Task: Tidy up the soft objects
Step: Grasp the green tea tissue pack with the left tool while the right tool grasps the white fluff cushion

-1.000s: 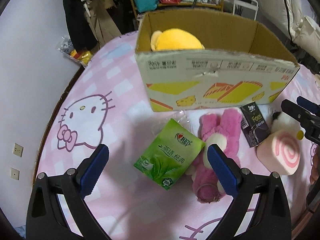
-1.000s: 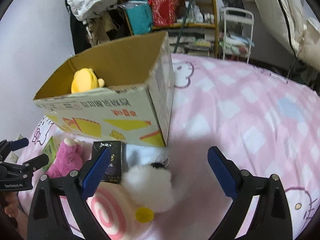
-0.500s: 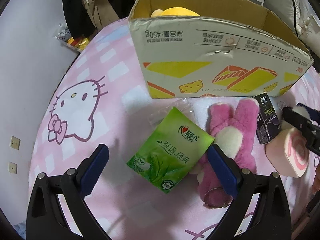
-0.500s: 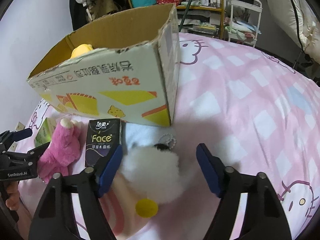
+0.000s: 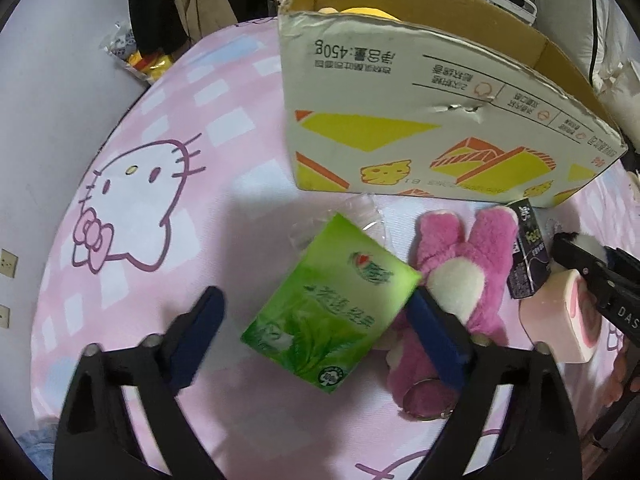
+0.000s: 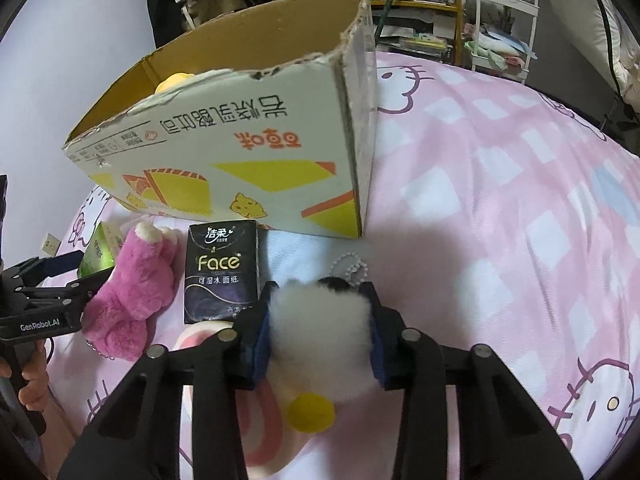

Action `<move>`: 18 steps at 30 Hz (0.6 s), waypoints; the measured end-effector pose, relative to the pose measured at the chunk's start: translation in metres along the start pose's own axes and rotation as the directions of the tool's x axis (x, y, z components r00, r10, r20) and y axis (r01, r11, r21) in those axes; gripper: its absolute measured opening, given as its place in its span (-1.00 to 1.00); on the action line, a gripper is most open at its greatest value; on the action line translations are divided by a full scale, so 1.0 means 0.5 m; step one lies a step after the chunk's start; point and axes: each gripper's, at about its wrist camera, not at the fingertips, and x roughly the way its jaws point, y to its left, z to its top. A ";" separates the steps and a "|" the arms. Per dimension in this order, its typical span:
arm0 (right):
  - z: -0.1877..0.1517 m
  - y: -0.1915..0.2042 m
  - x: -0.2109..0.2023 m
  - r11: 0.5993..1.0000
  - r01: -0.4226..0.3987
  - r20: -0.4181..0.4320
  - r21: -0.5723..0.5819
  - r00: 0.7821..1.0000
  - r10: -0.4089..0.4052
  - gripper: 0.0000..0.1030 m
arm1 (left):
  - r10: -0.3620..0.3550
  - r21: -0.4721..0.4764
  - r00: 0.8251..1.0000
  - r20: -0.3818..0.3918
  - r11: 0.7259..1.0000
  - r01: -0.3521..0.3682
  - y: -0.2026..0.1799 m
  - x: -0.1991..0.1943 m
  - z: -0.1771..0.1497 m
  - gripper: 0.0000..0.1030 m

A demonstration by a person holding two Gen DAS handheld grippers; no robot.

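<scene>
Right gripper (image 6: 320, 332) jaws clamp the white plush (image 6: 320, 320) (yellow end toward camera); left gripper (image 5: 316, 320) jaws gape.

1 box (image 5: 420, 120), 4 plush toys (1 boxed) (image 5: 452, 280), 2 tissue packs (image 5: 328, 312).

Glossy green plastic on the tissue pack (image 5: 332, 308), fuzzy pink pile on the plush (image 5: 452, 284). Rough, torn matt cardboard at twelve o'clock, the box (image 6: 248, 160). Printed cloth bedsheet (image 6: 500, 200).

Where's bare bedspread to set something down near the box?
Free: right of the cardboard box, and left of the green tissue pack. Crowded: along the box front, where pink plush, black Face pack and white plush lie.
</scene>
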 end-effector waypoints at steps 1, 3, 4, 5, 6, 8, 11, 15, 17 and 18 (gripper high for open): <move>0.001 -0.002 -0.001 1.000 0.004 0.002 -0.002 1.000 -0.004 -0.23 | 0.000 0.005 1.000 -0.003 1.000 0.000 0.000 0.003 0.000 0.56; 0.003 -0.008 -0.002 1.000 0.008 0.004 -0.003 1.000 -0.008 -0.24 | 0.003 0.017 1.000 -0.001 1.000 -0.003 -0.004 0.005 0.001 0.45; 0.003 -0.008 -0.002 1.000 0.011 0.003 -0.002 1.000 -0.011 -0.25 | 0.005 0.020 1.000 0.000 1.000 -0.005 -0.007 0.005 0.001 0.41; 0.004 -0.012 -0.002 1.000 0.014 0.000 -0.002 1.000 -0.014 -0.25 | 0.013 0.021 1.000 0.005 1.000 -0.013 -0.007 0.004 0.000 0.41; 0.005 -0.014 -0.001 1.000 0.014 -0.003 0.000 1.000 -0.014 -0.26 | 0.023 0.021 1.000 0.012 1.000 -0.023 -0.009 0.003 -0.001 0.40; 0.004 -0.019 0.002 1.000 0.006 -0.012 0.009 1.000 -0.006 -0.28 | 0.025 0.022 1.000 0.016 0.999 -0.025 -0.012 0.001 -0.003 0.38; 0.002 -0.023 0.009 1.000 0.013 -0.017 0.015 1.000 -0.013 -0.32 | 0.032 0.023 0.999 0.026 0.999 -0.033 -0.021 -0.007 -0.010 0.36; 0.001 -0.029 0.015 0.999 -0.003 -0.018 0.034 1.000 0.004 -0.35 | 0.061 -0.001 0.997 0.055 0.998 -0.061 -0.028 -0.022 -0.016 0.36; -0.001 -0.033 0.010 0.999 -0.019 -0.009 0.043 1.000 0.019 -0.36 | 0.046 -0.027 0.997 0.065 0.999 -0.044 -0.022 -0.031 -0.019 0.35; -0.002 -0.035 0.007 0.999 -0.023 -0.004 0.045 1.000 0.023 -0.36 | 0.035 -0.038 0.997 0.069 0.999 -0.033 -0.019 -0.037 -0.021 0.35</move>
